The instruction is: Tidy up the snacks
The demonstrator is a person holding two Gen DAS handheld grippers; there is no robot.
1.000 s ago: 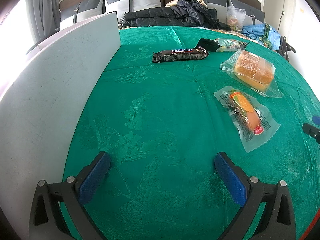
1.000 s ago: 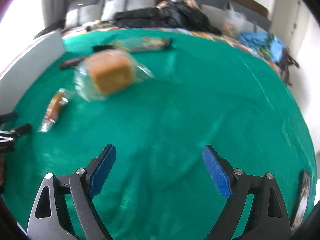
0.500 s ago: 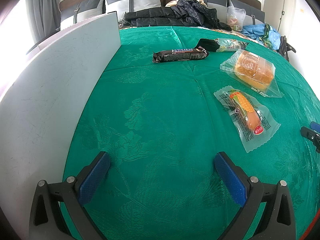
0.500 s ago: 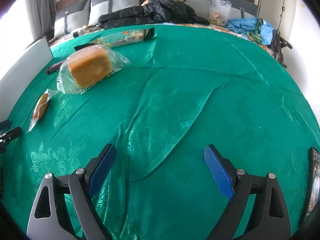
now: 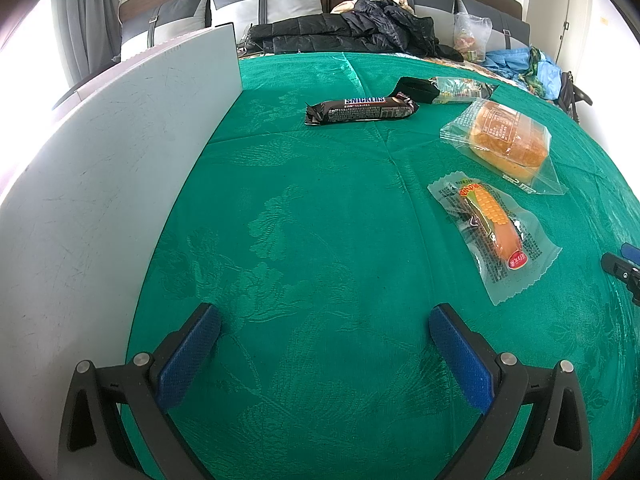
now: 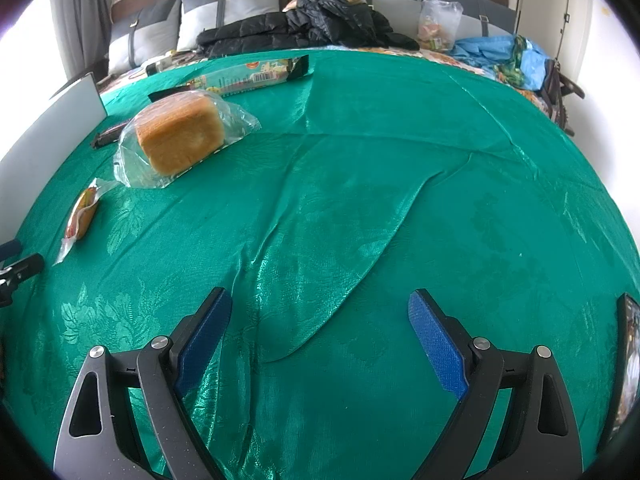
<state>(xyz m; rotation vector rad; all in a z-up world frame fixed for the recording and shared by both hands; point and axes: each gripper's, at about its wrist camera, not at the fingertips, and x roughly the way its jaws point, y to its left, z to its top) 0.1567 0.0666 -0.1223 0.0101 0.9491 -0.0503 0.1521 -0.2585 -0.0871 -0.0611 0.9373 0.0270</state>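
Several snacks lie on a green tablecloth (image 5: pixel 320 220). A Snickers bar (image 5: pixel 362 110) is far centre, with a long green-and-black packet (image 5: pixel 444 89) behind it. A wrapped bread loaf (image 5: pixel 506 140) and a corn sausage in clear wrap (image 5: pixel 494 224) lie at right. My left gripper (image 5: pixel 324 344) is open and empty over bare cloth. My right gripper (image 6: pixel 320 336) is open and empty over wrinkled cloth (image 6: pixel 320 240); the loaf (image 6: pixel 180 138), sausage (image 6: pixel 82 216) and long packet (image 6: pixel 240 78) lie to its far left.
A white board (image 5: pixel 100 184) stands upright along the cloth's left edge. A dark jacket (image 5: pixel 352 34), pillows, a plastic bag (image 6: pixel 438 26) and blue cloth (image 6: pixel 500 54) lie beyond the far edge. A dark packet (image 6: pixel 628 356) shows at the right rim.
The right wrist view has swung and steadied: the loaf now sits farther left and sharp. The left gripper has not moved. Both grippers stay open.
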